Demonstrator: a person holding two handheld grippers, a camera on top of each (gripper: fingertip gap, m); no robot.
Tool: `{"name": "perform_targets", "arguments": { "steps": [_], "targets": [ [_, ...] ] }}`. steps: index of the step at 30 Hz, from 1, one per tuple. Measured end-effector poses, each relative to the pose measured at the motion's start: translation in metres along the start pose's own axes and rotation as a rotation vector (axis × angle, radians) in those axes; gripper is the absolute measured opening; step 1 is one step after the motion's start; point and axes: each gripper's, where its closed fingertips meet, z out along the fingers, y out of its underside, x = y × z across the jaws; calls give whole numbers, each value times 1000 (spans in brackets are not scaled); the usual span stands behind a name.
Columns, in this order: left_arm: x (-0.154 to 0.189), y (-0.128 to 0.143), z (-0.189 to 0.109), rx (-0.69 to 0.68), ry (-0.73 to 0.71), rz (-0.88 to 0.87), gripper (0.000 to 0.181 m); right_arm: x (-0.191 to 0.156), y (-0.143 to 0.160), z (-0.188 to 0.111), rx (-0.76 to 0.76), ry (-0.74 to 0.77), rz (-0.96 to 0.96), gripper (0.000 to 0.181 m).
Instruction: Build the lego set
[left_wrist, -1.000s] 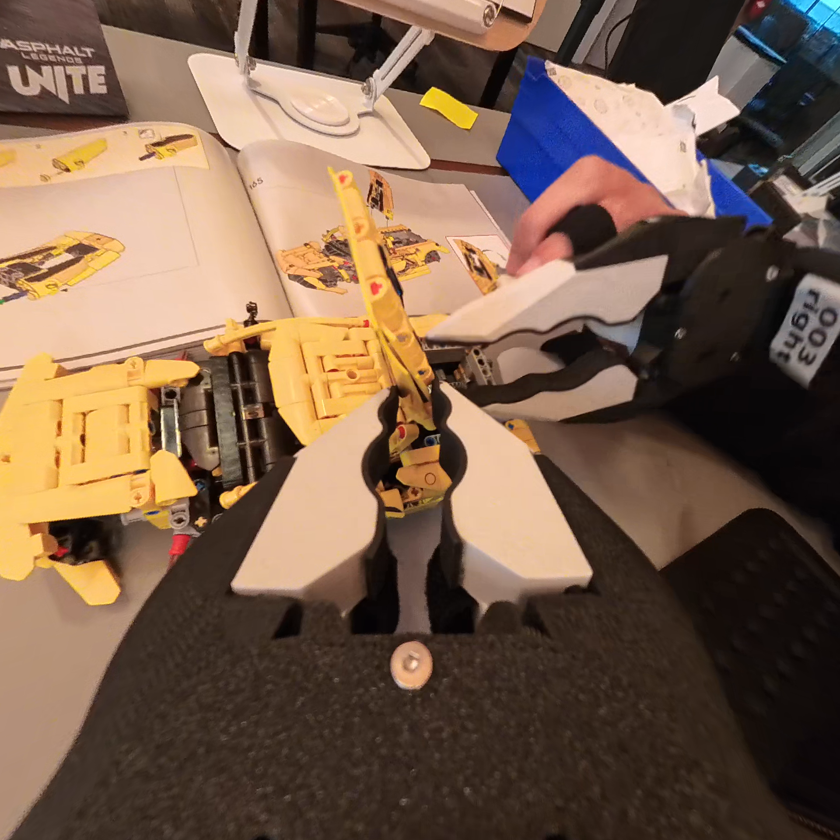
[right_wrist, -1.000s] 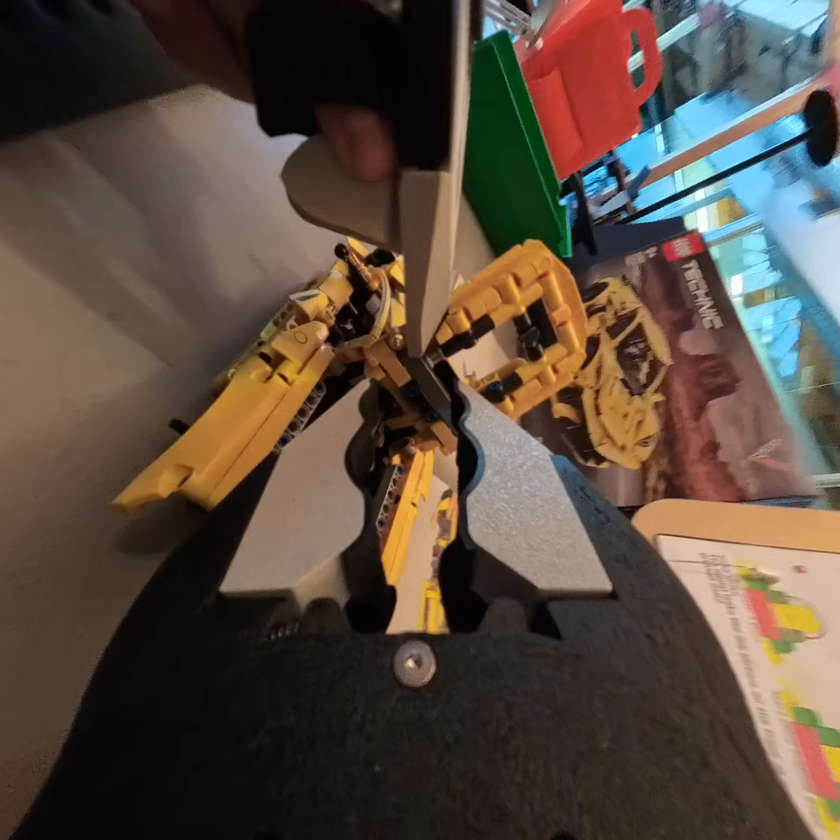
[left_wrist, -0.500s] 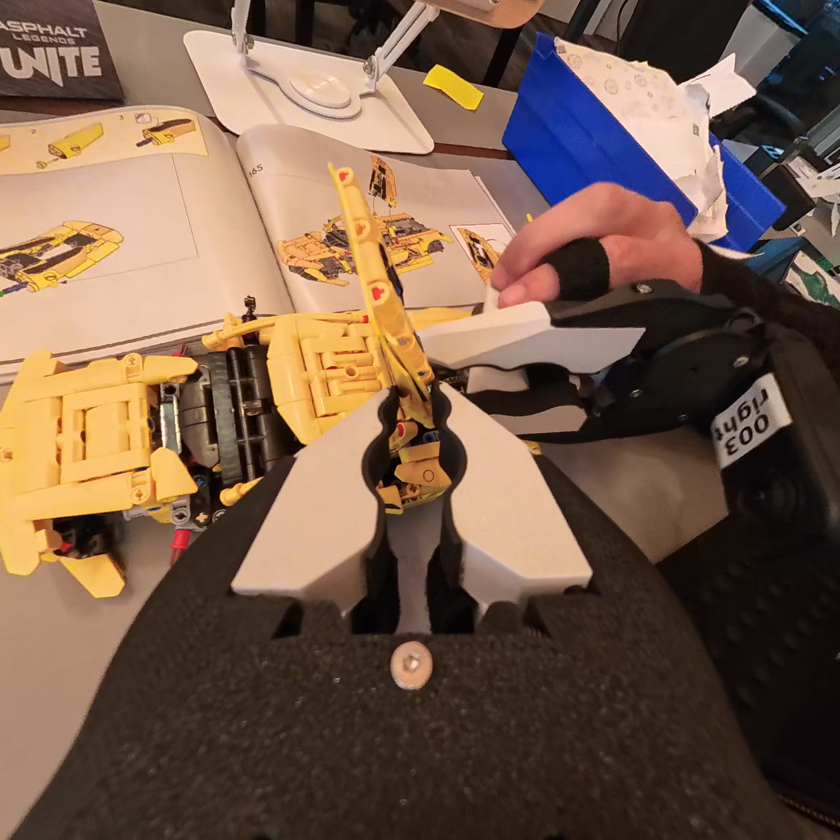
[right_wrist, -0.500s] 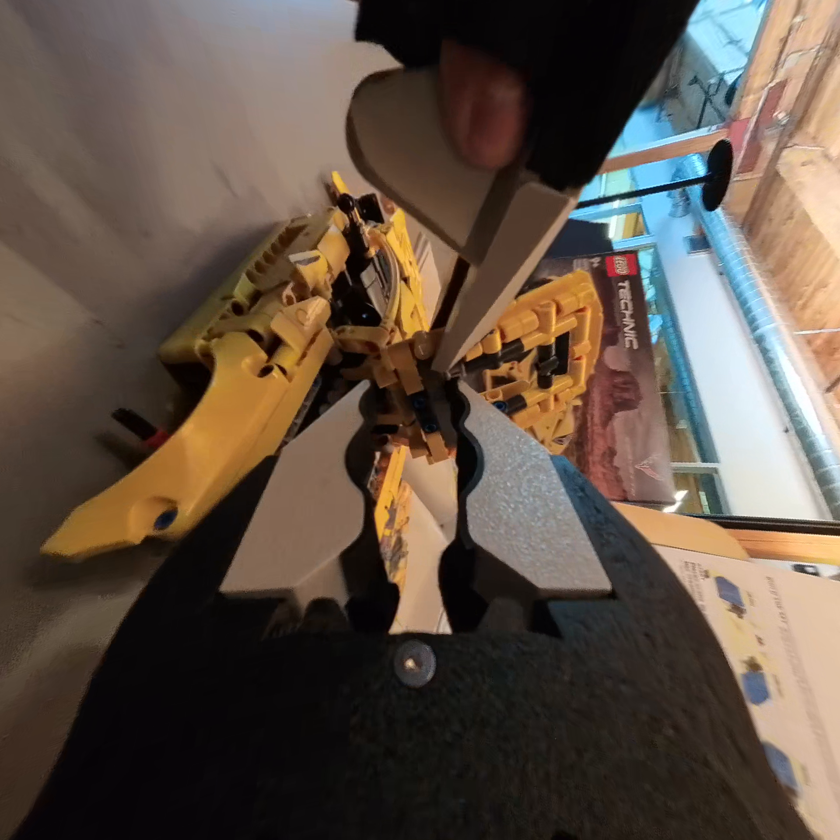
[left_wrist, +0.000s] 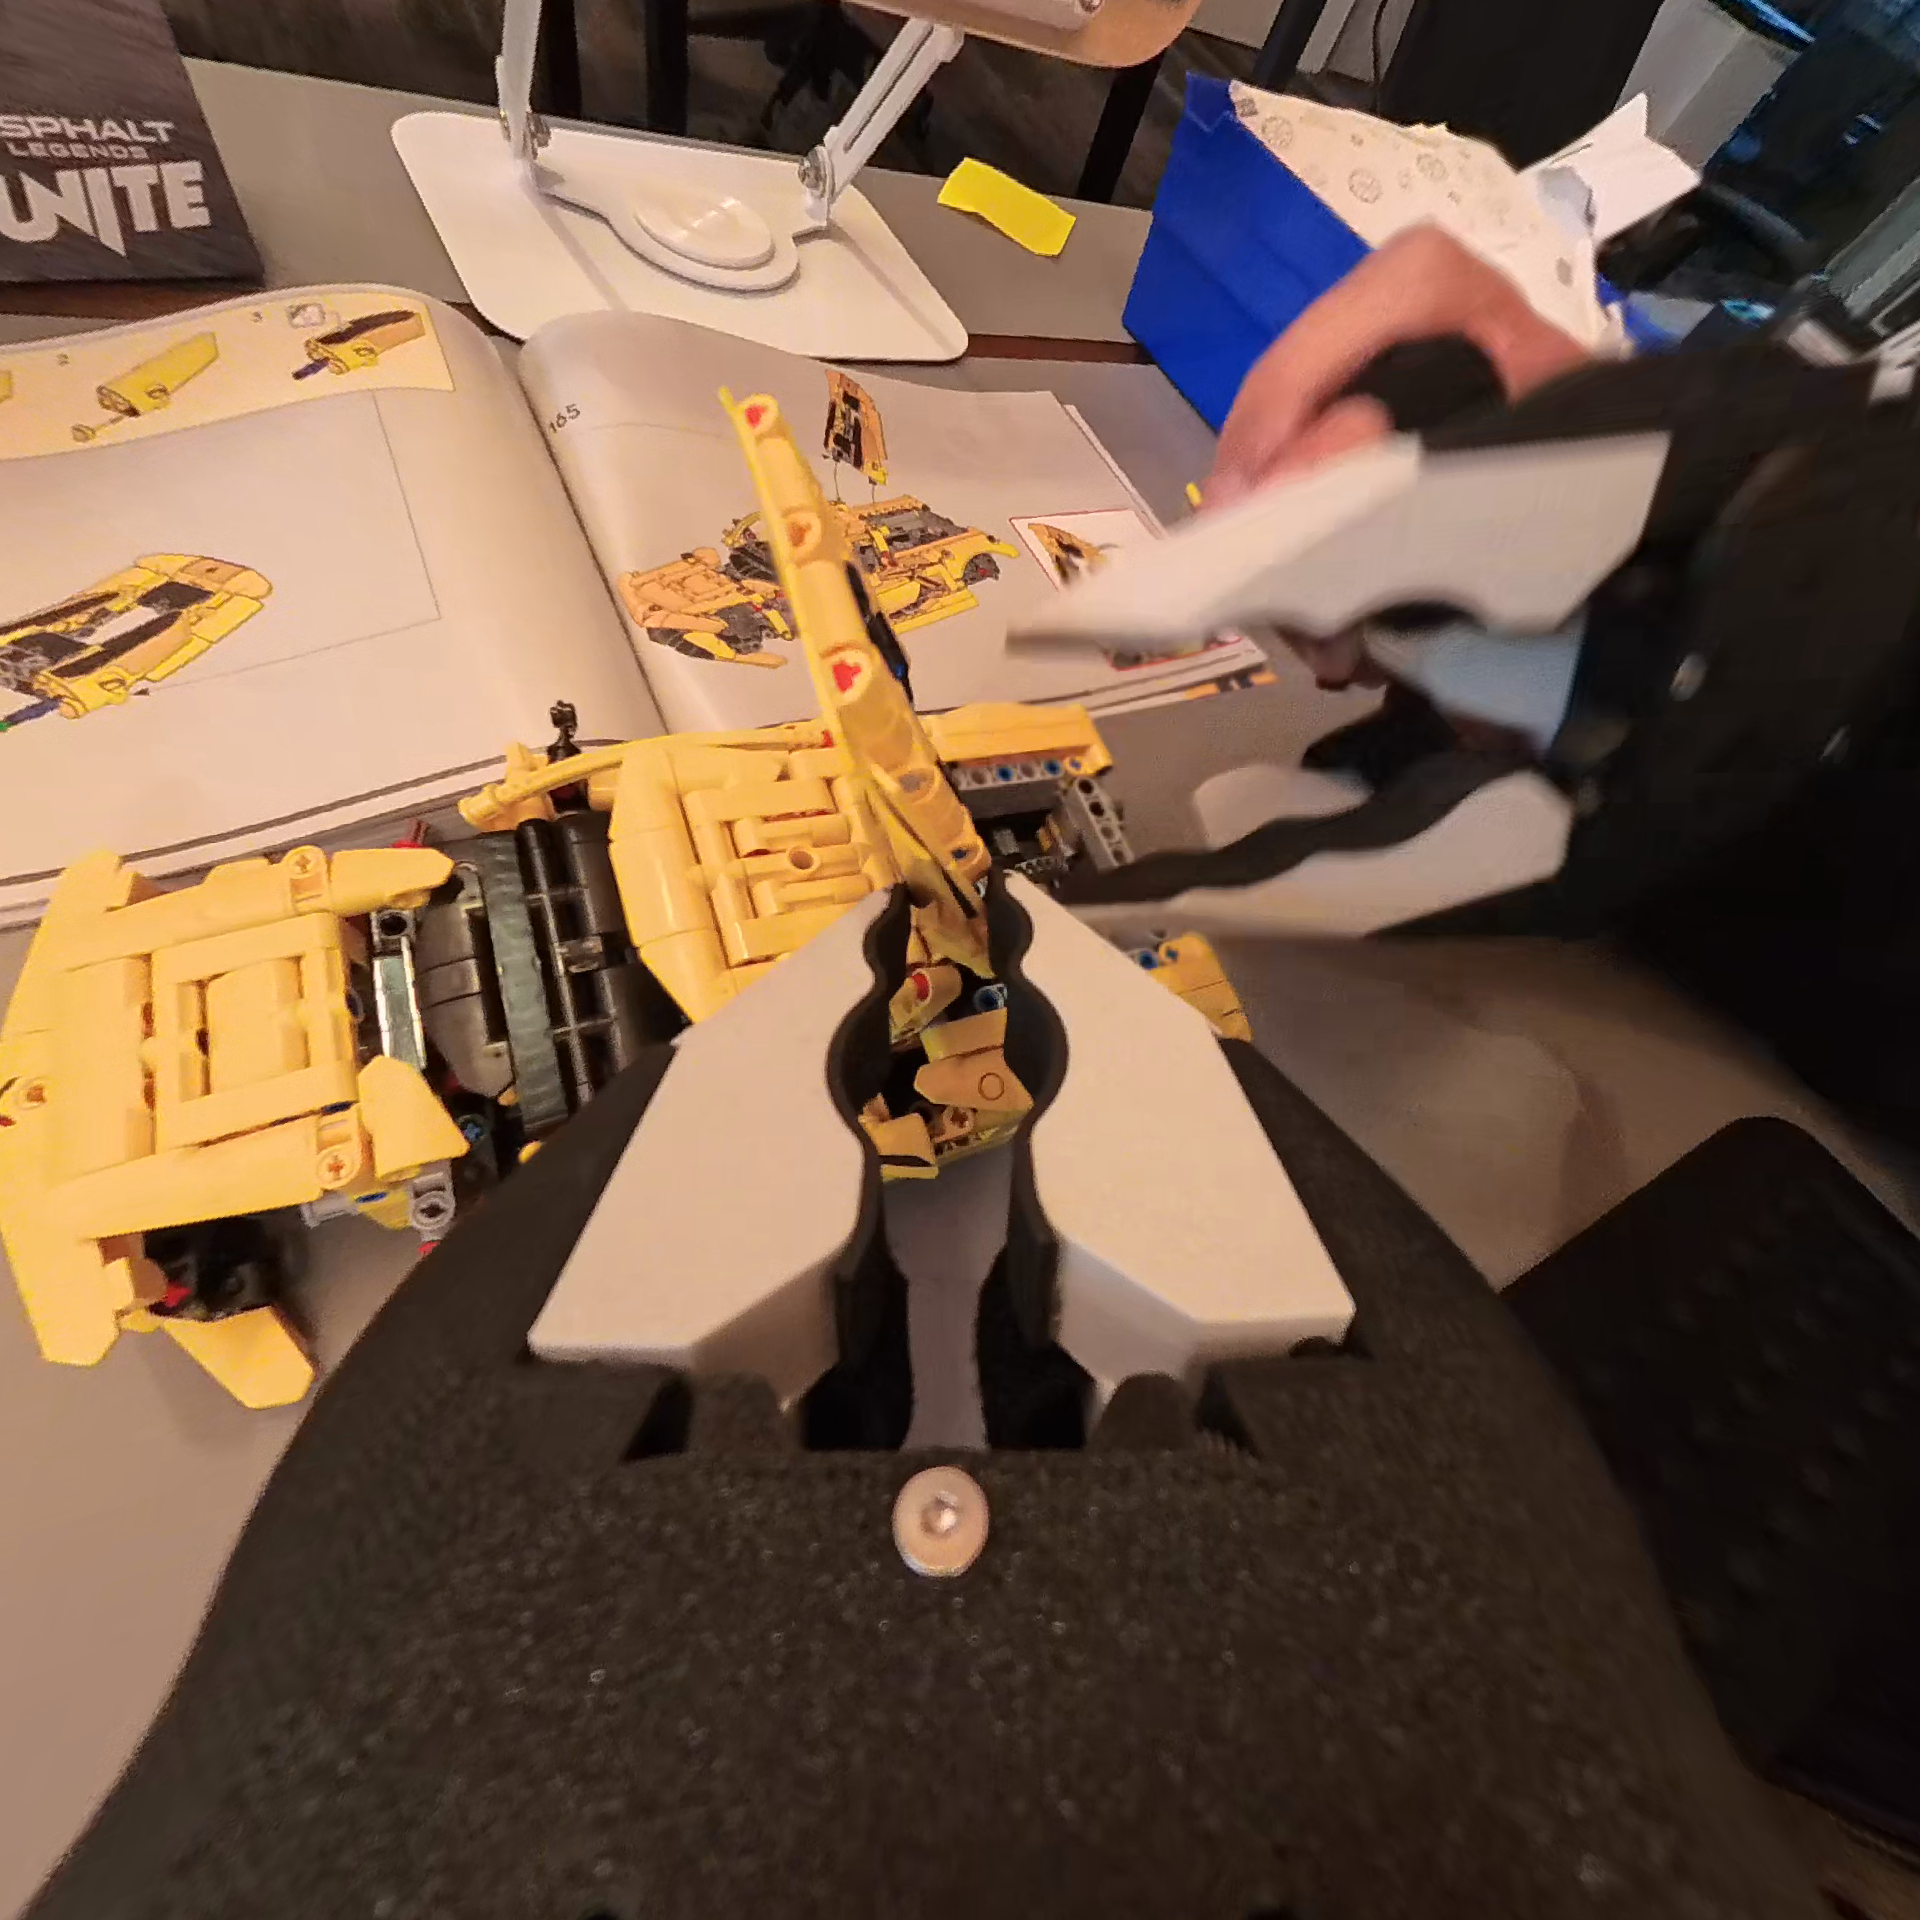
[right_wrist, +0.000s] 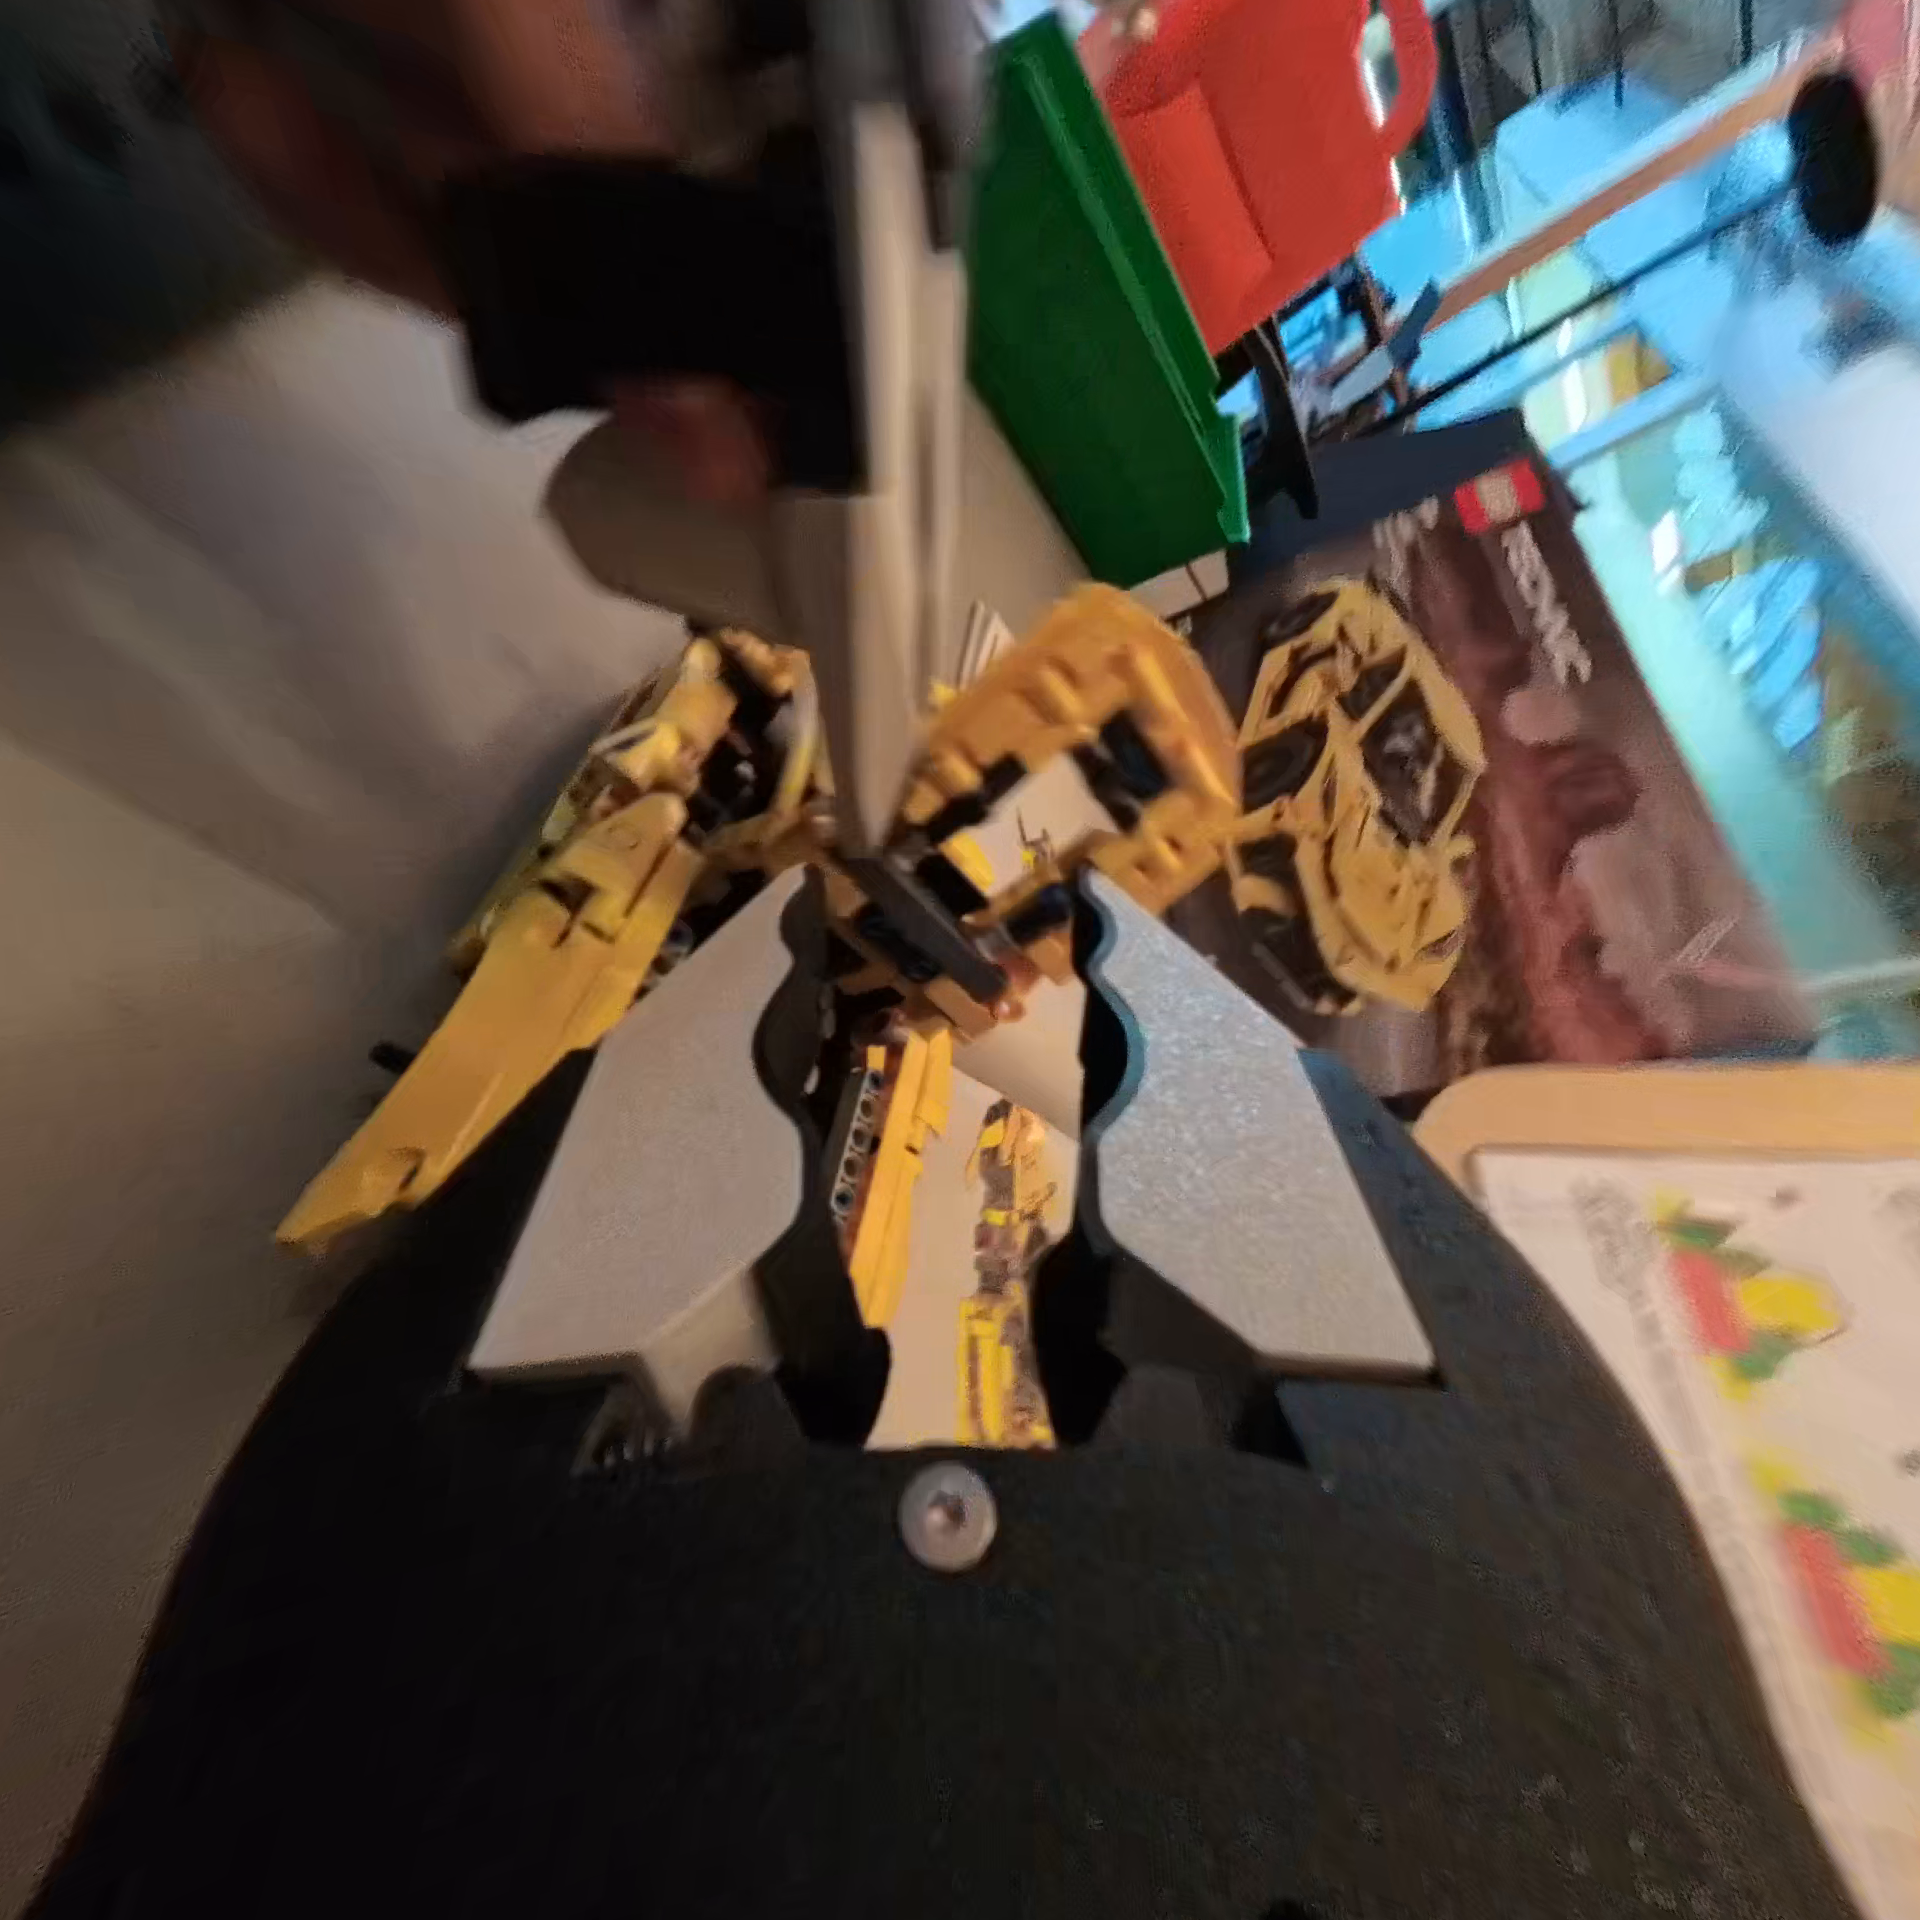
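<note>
Left tool (left_wrist: 940, 914) clamped on yellow door panel (left_wrist: 831, 623); right tool (right_wrist: 940, 914) apart — risks snapping the hinge if twisted.

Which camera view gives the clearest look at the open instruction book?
The left wrist view: the instruction book lies open and sharp behind the yellow car model, both pages visible. The right wrist view shows only a blurred sliver of a page between its fingers.

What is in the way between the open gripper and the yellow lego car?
Nothing visible. The right gripper is open with only bare table between it and the yellow car. The left gripper pinches the raised door panel beside it.
</note>
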Motion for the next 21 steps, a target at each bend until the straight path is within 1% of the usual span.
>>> {"name": "perform_targets", "arguments": {
  "steps": [2, 3, 4, 5, 6, 7, 8, 9, 10, 11, 13, 15, 17, 19, 21],
  "targets": [
    [0, 0, 0, 1, 14, 8, 14, 14, 4, -7, 24, -66, 257, 54],
    [0, -1, 1, 3, 21, 15, 14, 14, 11, -6, 10, -121, 375, 53],
    [0, -1, 1, 5, 29, 22, 14, 12, 24, -1, -40, -160, 462, 55],
    [0, -1, 1, 8, 37, 29, 14, 7, 37, 4, -101, -189, 495, 56],
    [0, -1, 1, 9, 47, 35, 14, 3, 47, 9, -143, -193, 475, 57],
    [0, -1, 1, 9, 60, 39, 14, 3, 51, 11, -151, -156, 421, 52],
    [0, -1, 1, 6, 74, 39, 15, 5, 51, 13, -141, -102, 353, 39],
    [1, 0, 1, 1, 88, 37, 15, 5, 51, 15, -143, -61, 262, 31],
    [1, 0, 1, -4, 99, 38, 15, 4, 56, 19, -183, -39, 171, 27],
    [1, 0, 0, -10, 106, 42, 15, 2, 59, 23, -223, -34, 104, 28],
    [0, 0, 0, -19, 112, 49, 15, 2, 59, 29, -256, -38, 37, 32],
    [-1, -1, 0, -24, 115, 39, 15, 6, 58, 31, -266, -26, -12, 33],
    [-1, 0, 0, -29, 120, 33, 15, 7, 54, 33, -261, -16, -59, 30],
    [-1, 0, 0, -42, 112, 55, 15, 7, 55, 33, -281, -1, -122, 30],
    [-1, 0, 0, -53, 108, 64, 15, 7, 56, 33, -305, -59, -65, 29]
  ]
}}
